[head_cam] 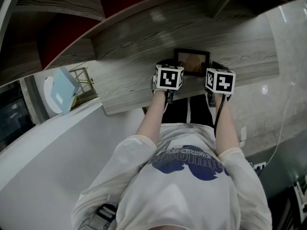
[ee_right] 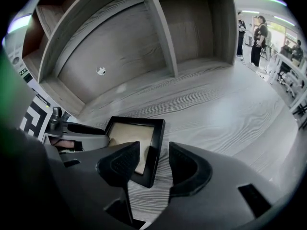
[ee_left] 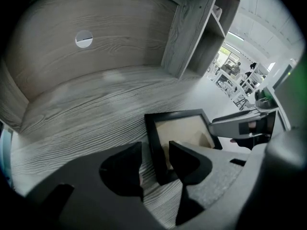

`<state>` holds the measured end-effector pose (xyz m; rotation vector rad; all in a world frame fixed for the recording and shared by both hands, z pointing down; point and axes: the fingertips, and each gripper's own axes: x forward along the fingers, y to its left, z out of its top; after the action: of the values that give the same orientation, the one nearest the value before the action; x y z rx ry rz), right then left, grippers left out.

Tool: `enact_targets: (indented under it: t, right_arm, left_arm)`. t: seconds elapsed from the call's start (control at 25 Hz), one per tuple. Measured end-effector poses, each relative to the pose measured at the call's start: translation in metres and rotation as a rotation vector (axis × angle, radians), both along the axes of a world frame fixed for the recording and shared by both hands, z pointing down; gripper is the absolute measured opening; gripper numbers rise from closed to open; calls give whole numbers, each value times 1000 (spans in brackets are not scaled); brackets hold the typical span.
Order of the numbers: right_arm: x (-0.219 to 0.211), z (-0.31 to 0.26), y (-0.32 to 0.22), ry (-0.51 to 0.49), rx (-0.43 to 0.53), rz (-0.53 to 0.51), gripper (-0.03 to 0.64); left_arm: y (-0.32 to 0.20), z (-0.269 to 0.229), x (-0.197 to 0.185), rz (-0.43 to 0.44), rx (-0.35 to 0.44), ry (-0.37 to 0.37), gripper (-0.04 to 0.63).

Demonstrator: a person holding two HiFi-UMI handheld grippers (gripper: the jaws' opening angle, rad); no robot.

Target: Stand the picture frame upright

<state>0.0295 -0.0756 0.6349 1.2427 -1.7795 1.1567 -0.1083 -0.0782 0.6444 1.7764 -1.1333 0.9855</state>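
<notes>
Shelf unit [ee_right: 120,37]: big, grey wood, with a back wall and open boxes. It fills the view from 9 o'clock round to 2 o'clock ahead of my tongs.
Wooden top [head_cam: 129,87]: the flat grey board I work on. The back wall rises at 12 o'clock from my hands.
Upright board [ee_left: 184,32]: a tall divider at 1 o'clock from the frame, well apart from it.
Picture frame [ee_left: 184,128]: black edge, tan inside. It lies flat on the wooden top, face up, at 12 o'clock from my hands and between my two tongs. It is near the back wall but not touching it.
Left tongs [ee_left: 154,164]: jaws apart, not squeezing. The frame's left black bar sits in the gap. The jaw on the 3 o'clock side hangs over the tan part and hides a bit of it. The other jaw is over bare wood.
Right tongs [ee_right: 153,164]: jaws apart too, gripping nothing. The frame's right black bar sits in the gap, with space on both sides.
Blue square [head_cam: 64,87]: a light blue flat thing at 9 o'clock in the head view, far from the frame, leaning by a white round thing.
Wire rack [head_cam: 82,78]: thin and gold, just beside the blue square.
Round hole [ee_left: 84,39]: small, in the back wall, at 11 o'clock from the frame.
</notes>
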Motion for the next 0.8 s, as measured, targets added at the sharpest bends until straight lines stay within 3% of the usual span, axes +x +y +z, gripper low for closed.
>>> enact_targets:
  t: [0.8]
  right_arm:
    - [-2,8,1,35,-48,-23,161]
  left_arm:
    - [0,2,0,-14,-27,6,179]
